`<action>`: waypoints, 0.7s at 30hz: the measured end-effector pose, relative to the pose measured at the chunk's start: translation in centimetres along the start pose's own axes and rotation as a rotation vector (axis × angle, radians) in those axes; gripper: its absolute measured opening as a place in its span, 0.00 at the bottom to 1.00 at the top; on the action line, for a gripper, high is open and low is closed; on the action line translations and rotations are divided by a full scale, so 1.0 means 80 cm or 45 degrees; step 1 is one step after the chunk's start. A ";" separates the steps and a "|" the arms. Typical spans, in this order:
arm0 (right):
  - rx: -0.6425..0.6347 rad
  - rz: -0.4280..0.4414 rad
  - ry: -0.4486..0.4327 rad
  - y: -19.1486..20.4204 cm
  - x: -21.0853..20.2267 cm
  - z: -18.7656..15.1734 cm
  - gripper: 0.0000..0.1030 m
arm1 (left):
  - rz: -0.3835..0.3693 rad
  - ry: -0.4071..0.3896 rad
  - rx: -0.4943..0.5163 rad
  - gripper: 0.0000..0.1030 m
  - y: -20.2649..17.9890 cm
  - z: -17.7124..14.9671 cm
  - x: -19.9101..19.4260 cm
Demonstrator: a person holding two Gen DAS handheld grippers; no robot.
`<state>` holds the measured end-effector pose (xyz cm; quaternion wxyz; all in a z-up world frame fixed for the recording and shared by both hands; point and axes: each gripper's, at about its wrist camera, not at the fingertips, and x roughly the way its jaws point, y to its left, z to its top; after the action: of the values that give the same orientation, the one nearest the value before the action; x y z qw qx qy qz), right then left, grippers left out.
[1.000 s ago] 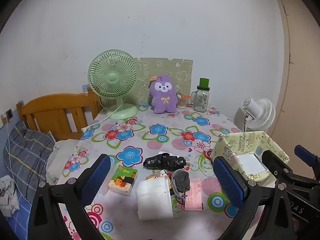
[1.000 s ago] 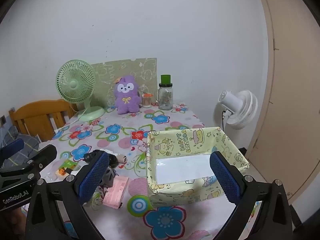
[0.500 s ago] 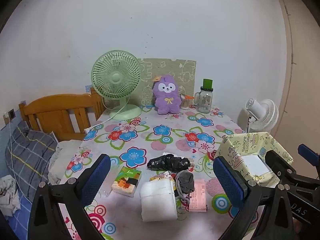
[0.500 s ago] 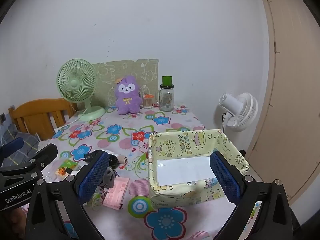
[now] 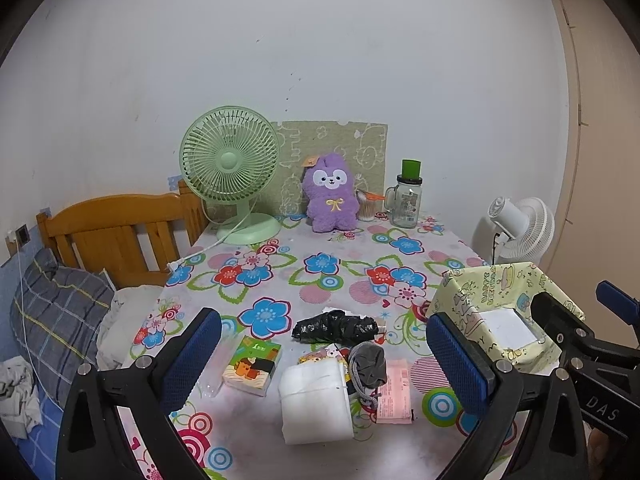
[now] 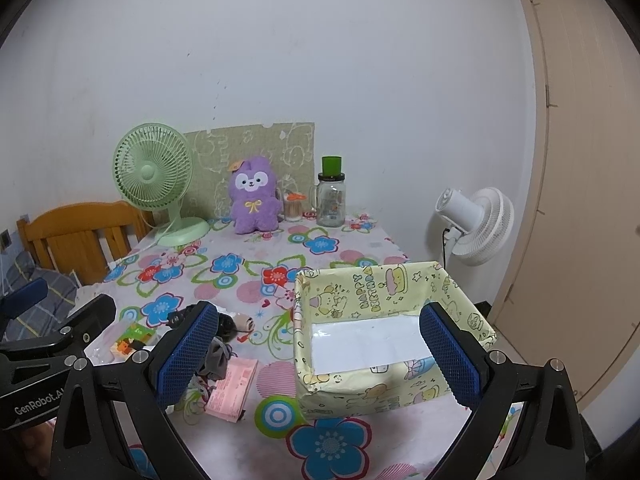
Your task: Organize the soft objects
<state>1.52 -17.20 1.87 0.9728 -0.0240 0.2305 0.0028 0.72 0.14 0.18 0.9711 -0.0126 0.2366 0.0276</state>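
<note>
Pulling back slightly: both views show a bit more table (image 5: 280, 264) than a second ago, nothing grasped. Yellow box (image 6: 384, 292) empty at right. White pad (image 5: 316, 400) and grey cloth (image 5: 370, 366) sit untouched left of it. Left gripper (image 5: 324, 364) and right gripper (image 6: 316, 354) both wide, empty.

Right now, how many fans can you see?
2: a green fan at the table's far left corner, and a white fan standing beyond the table's right edge.
</note>
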 end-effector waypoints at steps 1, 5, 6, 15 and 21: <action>0.000 0.000 -0.001 0.000 0.000 0.000 0.99 | -0.002 -0.002 0.000 1.00 0.000 0.000 0.000; 0.001 0.000 -0.005 -0.001 -0.003 0.001 0.99 | -0.013 -0.016 -0.003 1.00 -0.001 0.001 -0.003; 0.000 -0.001 -0.006 -0.001 -0.003 0.001 0.99 | -0.014 -0.017 -0.001 1.00 -0.002 0.002 -0.003; 0.002 -0.004 -0.004 -0.002 -0.005 0.000 0.99 | -0.004 -0.013 0.007 1.00 -0.001 -0.001 -0.005; -0.023 -0.017 -0.031 0.001 -0.010 0.001 0.99 | -0.002 -0.009 0.007 1.00 0.001 -0.002 -0.005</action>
<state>0.87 -17.14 2.27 0.9752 -0.0342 0.2185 -0.0013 0.30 0.17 0.26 0.9720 -0.0099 0.2332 0.0262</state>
